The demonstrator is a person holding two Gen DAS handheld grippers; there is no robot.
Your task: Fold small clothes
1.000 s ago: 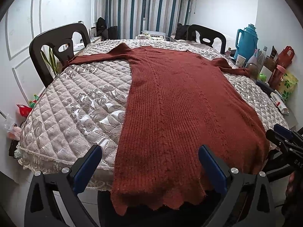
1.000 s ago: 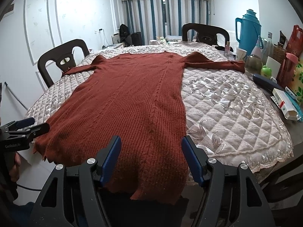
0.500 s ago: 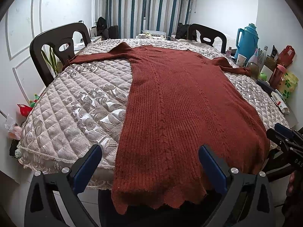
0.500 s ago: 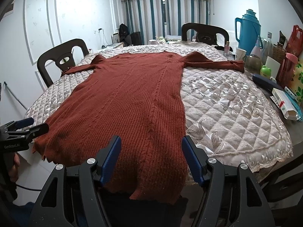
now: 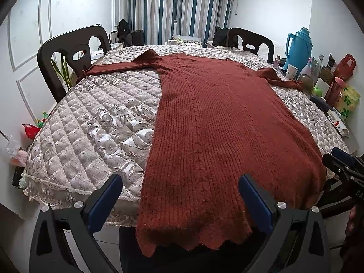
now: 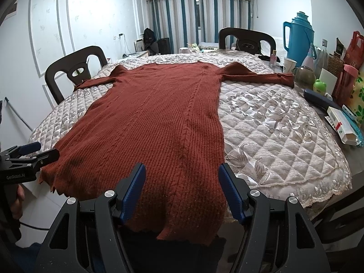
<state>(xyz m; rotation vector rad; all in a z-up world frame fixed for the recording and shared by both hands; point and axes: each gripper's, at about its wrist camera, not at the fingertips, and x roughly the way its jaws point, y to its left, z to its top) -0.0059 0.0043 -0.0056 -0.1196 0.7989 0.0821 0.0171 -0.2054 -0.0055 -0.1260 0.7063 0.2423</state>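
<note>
Two tongs, ours, hang spread wide and empty at the near edge of the bench [image 5: 75, 122]. The left tongs [image 5: 179, 200] frame the left part of the sweater's [image 5: 218, 122] scalloped hem. The right tongs [image 6: 182, 191] frame the right part of the hem. Neither touches the knit.

Little has changed over the last second. The sweater looks as flat as it did then, and both tongs keep the same wide spread in nearly the same place. We judge that laying out is finished and folding has not begun.

The rust-red sweater lies face up along the quilted bench, its neck at the far end. Its sleeves stretch straight out to either side, and its hem droops over the near edge toward us.

Containers crowd the right edge, well apart from the sweater. A blue thermos [image 6: 298, 38] stands with its lid on, contents hidden. A white cup [image 6: 289, 65] sits near it; we cannot see inside. A glass jar [image 6: 304, 75] beside the right cuff looks dark inside. A red bag [image 6: 353, 47] stands behind them.
</note>
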